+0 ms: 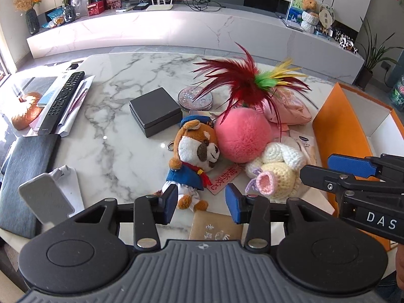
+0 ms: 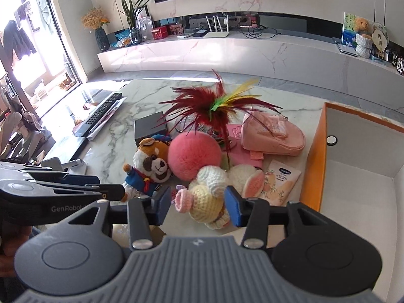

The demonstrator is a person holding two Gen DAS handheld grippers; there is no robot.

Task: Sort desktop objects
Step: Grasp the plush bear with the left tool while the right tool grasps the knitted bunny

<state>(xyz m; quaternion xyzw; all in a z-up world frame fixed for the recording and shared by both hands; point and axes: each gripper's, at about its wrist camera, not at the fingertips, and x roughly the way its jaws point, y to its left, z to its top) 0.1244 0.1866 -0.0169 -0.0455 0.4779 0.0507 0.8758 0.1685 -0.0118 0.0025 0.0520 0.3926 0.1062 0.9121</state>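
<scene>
A plush dog (image 1: 195, 149) in a blue jacket lies on the marble table (image 1: 113, 151) beside a pink pompom ball (image 1: 242, 136) and a cream crochet toy (image 1: 275, 171). My left gripper (image 1: 201, 203) is open, with the dog's legs between its blue pads but not pressed. My right gripper (image 2: 197, 205) is open too. The crochet toy (image 2: 207, 194) shows between its fingers, and I see no firm squeeze. In the left wrist view the right gripper (image 1: 317, 166) reaches in from the right, its tip at the crochet toy's edge. An open orange box (image 2: 313, 166) stands on the right.
A red feather shuttlecock (image 1: 242, 80), pink pouch (image 1: 287, 108), glitter coaster (image 1: 192, 98) and black box (image 1: 155, 111) lie behind the toys. A remote (image 1: 63, 101) on papers, a dark folder (image 1: 25, 171) and a phone stand (image 1: 45, 199) are at the left. A sachet (image 2: 280, 181) lies by the box.
</scene>
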